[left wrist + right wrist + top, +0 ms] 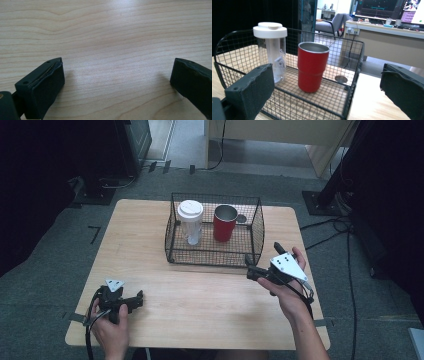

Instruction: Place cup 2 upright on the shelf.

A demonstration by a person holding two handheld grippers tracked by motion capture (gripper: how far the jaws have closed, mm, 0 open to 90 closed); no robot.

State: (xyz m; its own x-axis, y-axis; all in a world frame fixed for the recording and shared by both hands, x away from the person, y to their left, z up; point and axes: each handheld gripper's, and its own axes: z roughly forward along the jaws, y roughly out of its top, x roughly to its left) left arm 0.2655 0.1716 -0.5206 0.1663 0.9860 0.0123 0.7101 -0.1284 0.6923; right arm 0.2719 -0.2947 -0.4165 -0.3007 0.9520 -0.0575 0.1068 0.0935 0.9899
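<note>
One basket, two cups in it, two grippers out front

The wire basket (pixel 172 232) holds one red cup (pixel 224 223) and one clear bottle (pixel 190 222) with a white lid, both upright. The right gripper (pixel 248 266) sits just outside the basket's near right corner, jaws wide apart and empty, red cup straight ahead of it. The left gripper (pixel 138 299) is well apart, low over the table (pixel 200 305), also spread open with nothing in it.

Black wire-mesh basket (pixel 257 232), square grid pattern. Red metal tumbler (pixel 312 67), silver-grey inside. Clear plastic bottle (pixel 274 58) with white lid. Pale wooden counter (pixel 200 305), wavy brown grain. Left claw (pixel 139 297) and right claw (pixel 248 267) are black, each topped by a grey three-cornered plate.
</note>
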